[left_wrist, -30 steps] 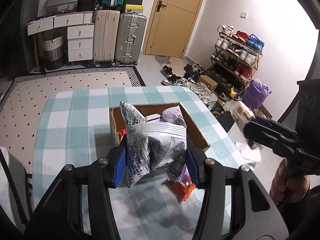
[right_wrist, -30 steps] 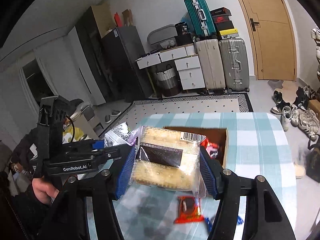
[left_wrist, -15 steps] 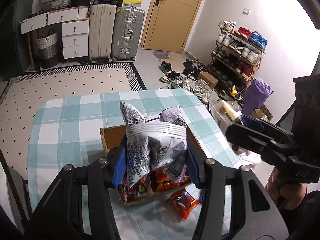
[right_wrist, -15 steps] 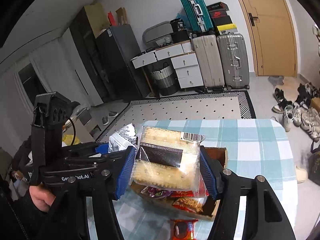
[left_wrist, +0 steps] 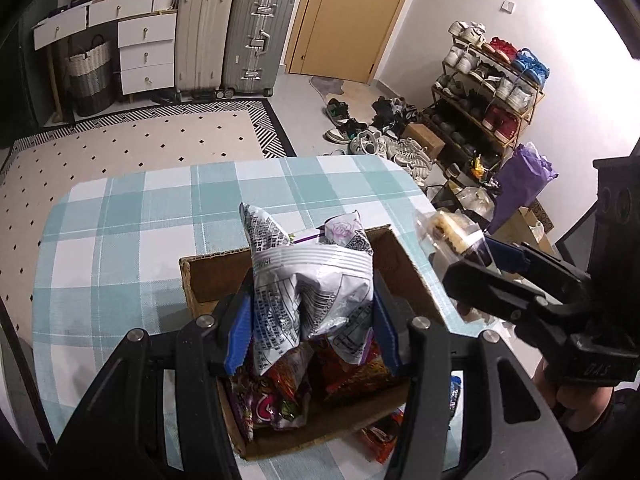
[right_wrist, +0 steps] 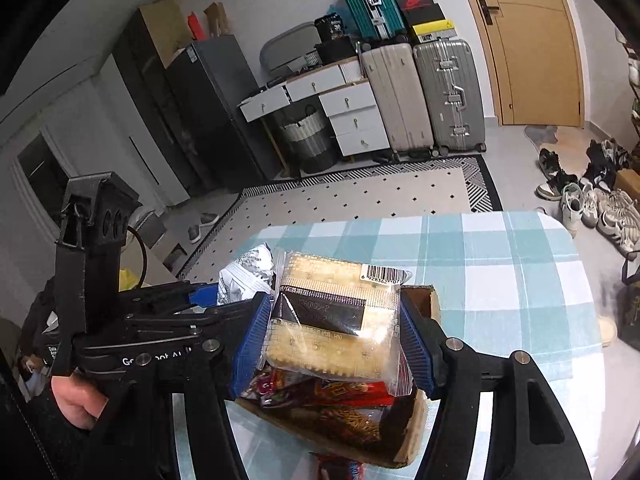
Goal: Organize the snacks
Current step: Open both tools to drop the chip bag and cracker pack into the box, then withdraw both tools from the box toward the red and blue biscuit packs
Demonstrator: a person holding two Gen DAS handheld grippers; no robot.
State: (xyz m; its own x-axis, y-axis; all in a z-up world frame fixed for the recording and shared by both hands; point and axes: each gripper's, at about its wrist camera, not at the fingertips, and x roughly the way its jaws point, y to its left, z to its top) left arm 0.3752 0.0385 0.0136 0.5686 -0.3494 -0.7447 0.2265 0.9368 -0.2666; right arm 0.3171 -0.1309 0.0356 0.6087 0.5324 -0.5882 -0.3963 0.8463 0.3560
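On the left we see our left gripper (left_wrist: 312, 320) clamped on a crinkled silver snack bag (left_wrist: 308, 284), its blue pads (left_wrist: 239, 332) pressing in on both sides so the bag stands up between the fingers with its two top corners pointing away from us. The bag hangs directly over the open cardboard box (left_wrist: 208, 276), which sits on the teal-and-white checked tablecloth (left_wrist: 120, 240). Below the bag, inside the box, lie several red and purple snack packets (left_wrist: 280, 392), and a red packet (left_wrist: 376, 440) rests on the cloth just outside the near wall of the box. Moving right, our right gripper (right_wrist: 332, 332) holds a clear pack of pale crackers (right_wrist: 332, 320), its ridged blue pads (right_wrist: 416, 344) tight against the pack's two short sides; a dark label and a barcode face us. The cracker pack also hovers above the box (right_wrist: 434, 302), over the red packets (right_wrist: 344, 396) inside, with the silver bag (right_wrist: 248, 276) and the left gripper just beside it on the left. In the left wrist view the cracker pack (left_wrist: 448, 232) shows near the right edge of the box.
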